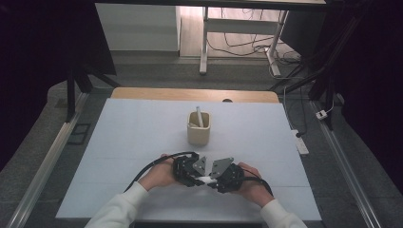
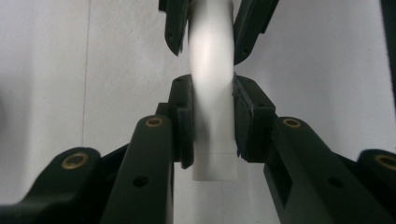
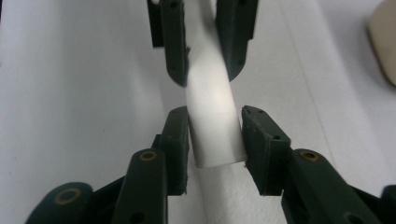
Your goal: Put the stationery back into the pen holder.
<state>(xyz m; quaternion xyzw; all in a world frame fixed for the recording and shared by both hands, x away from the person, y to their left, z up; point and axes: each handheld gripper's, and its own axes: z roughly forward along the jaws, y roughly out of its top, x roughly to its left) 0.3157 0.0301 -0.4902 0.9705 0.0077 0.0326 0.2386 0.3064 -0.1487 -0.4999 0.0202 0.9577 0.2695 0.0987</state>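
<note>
A white marker (image 1: 206,180) hangs level just above the white table cover (image 1: 133,137) near the front edge, held at both ends. My left gripper (image 1: 198,179) comes in from the left and my right gripper (image 1: 212,180) from the right, tips almost meeting. In the left gripper view my left gripper (image 2: 211,84) is shut on the marker (image 2: 212,46), pads pressed on both sides close to its flat end. In the right gripper view my right gripper (image 3: 215,112) is shut on the marker's (image 3: 210,93) other end, across a faint seam. Each view has the other gripper's jaws at the top.
A beige cup (image 1: 198,130) stands mid-table beyond the grippers, with a white pen (image 1: 199,116) upright in it; its rim shows at the right gripper view's upper right (image 3: 383,42). Black cables trail from both grippers. Wide bare cover lies left and right of the hands.
</note>
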